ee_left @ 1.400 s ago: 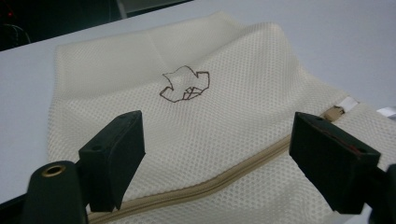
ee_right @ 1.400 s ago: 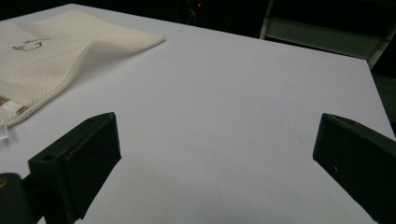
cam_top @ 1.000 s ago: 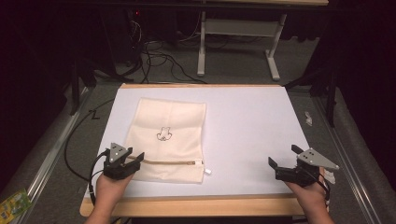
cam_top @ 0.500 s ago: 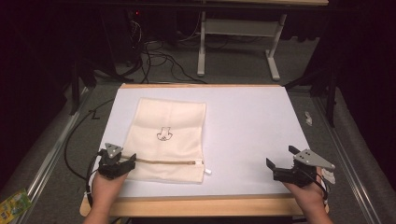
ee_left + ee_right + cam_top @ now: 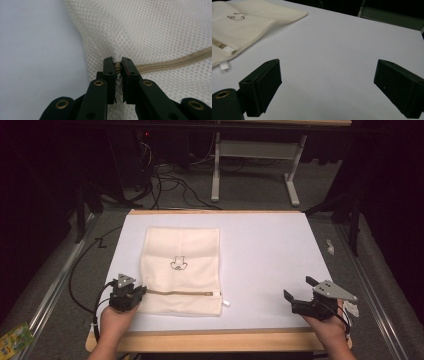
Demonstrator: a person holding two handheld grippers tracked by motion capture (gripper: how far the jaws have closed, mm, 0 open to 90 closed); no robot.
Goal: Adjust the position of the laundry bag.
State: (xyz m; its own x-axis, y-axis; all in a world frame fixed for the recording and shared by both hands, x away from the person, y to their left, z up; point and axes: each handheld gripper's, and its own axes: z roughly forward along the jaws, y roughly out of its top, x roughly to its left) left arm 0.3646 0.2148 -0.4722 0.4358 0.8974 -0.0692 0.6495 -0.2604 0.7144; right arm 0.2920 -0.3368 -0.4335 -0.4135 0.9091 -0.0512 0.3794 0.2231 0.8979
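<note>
Dark floor and tangled cables surround our counter [image 5: 280, 250], a white sheet on a wooden board with a pale strip of wood along the near edge. On the left half of it lies a cream mesh bag [image 5: 182, 255], flat and roughly rectangular, its far edge near the far side of the counter and its near edge close to the near one. A small dark outline drawing [image 5: 178, 264] sits at the middle of the bag. A tan zipper [image 5: 175, 293] runs across the bag near its near edge, ending at the right in a small white tag [image 5: 226, 303] that pokes onto the bare sheet.

We hold the left tongs [image 5: 137, 293] at the bag's near-left corner, right at the left end of the zipper. In the left gripper view the left tongs [image 5: 119, 66] are pinched tight on the mesh, with a brass-coloured bit of the zipper [image 5: 175, 62] caught between the jaws and the fabric puckered up around them.

Our right tongs [image 5: 300, 292] rest near the near-right corner of the counter, well apart from the bag, jaws spread wide with nothing between them. In the right gripper view the right tongs [image 5: 327, 86] frame only bare white sheet, with the bag [image 5: 244, 27] off at the upper left.

On the floor beyond the near-left corner lies a green packet [image 5: 14, 338].
</note>
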